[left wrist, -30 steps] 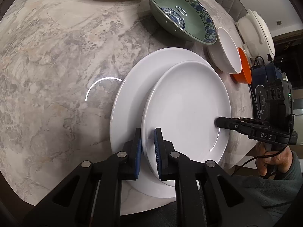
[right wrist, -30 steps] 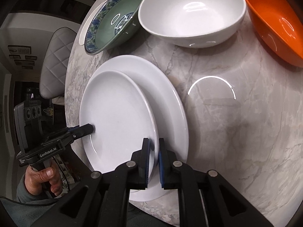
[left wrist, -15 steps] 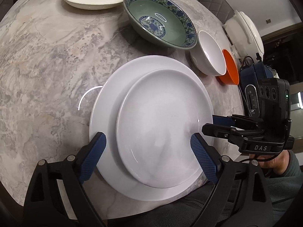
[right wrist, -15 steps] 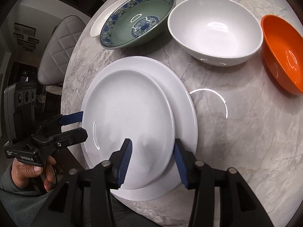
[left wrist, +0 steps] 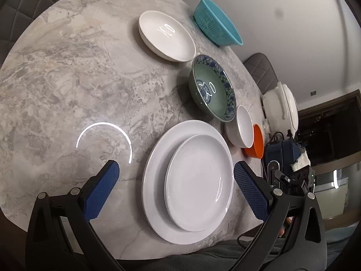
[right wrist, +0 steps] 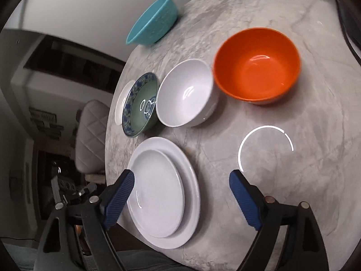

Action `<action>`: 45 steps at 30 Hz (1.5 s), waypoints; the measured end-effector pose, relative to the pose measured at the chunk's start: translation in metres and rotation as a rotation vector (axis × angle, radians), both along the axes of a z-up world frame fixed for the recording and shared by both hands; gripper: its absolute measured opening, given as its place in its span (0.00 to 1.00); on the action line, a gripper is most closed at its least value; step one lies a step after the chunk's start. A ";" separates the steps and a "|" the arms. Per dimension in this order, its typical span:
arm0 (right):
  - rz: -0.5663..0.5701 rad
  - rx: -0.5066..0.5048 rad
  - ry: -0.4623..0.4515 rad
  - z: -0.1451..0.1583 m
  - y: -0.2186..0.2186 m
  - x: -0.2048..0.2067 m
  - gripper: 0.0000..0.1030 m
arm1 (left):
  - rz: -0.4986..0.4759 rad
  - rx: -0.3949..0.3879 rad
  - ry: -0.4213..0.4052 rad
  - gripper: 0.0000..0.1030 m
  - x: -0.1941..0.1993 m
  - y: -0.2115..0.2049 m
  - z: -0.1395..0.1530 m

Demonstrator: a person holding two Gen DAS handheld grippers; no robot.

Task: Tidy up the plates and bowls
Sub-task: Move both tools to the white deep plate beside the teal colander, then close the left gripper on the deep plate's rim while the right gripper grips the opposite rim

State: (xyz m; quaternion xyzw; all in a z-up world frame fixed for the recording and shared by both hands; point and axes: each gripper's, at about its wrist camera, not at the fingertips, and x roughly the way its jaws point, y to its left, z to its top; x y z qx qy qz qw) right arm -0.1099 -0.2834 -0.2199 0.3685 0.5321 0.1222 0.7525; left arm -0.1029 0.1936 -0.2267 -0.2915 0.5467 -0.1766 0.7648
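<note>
Left wrist view: left claw (left wrist: 176, 189) spread wide, jaws having just been opening. The stacked plates show between its blue pads, but neither pad presses on them. Small white plate (left wrist: 198, 183) sits on large white plate (left wrist: 155, 174), off-centre toward the person's edge of the marble tabletop (left wrist: 67, 79). Beyond the stack: green patterned bowl (left wrist: 212, 92), white bowl (left wrist: 244, 126) with orange bowl (left wrist: 257, 142) just behind it, shallow white dish (left wrist: 167, 36), teal colander (left wrist: 216, 24). A lidded white pot (left wrist: 281, 106) stands at the far right.

Right wrist view: right claw (right wrist: 180, 194) also spread, jaws having just been opening; the plate stack (right wrist: 162, 192) lies partly between the pads, untouched. White bowl (right wrist: 185, 92) close beside orange bowl (right wrist: 257, 64); whether the rims touch, cannot tell. Patterned bowl (right wrist: 140, 106) overlaps the white bowl in this view, shallow dish (right wrist: 119, 103) behind it.

Judgement: plates appear stacked; bowls not yet nested.

Risks:
- Plate stack overhangs near the tabletop edge; a brush from either claw could push it off.
- Small plate off-centre; a knock may slide it on the glazed surface.
- Bowls crowded; gripping one rim could bump its neighbour.
- Smooth rims may slip from the pads if pinched shallowly.
</note>
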 end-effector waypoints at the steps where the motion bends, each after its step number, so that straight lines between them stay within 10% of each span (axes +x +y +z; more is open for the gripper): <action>1: -0.024 0.018 0.003 -0.001 -0.006 -0.006 0.87 | 0.005 0.003 -0.004 1.00 -0.002 0.001 0.002; 12: -0.156 0.261 0.045 -0.001 -0.014 -0.016 1.00 | 0.128 0.078 0.015 1.00 0.011 0.029 0.017; 18: -0.111 0.219 -0.007 0.018 -0.005 0.013 1.00 | 0.212 0.137 0.065 1.00 0.041 0.060 0.011; 30: 0.187 0.029 -0.190 0.098 0.013 0.223 0.98 | 0.146 0.184 0.050 0.99 0.175 0.078 0.014; 45: 0.678 -0.030 0.096 -0.007 0.196 0.361 0.54 | -0.002 0.247 0.103 0.81 0.253 0.046 -0.044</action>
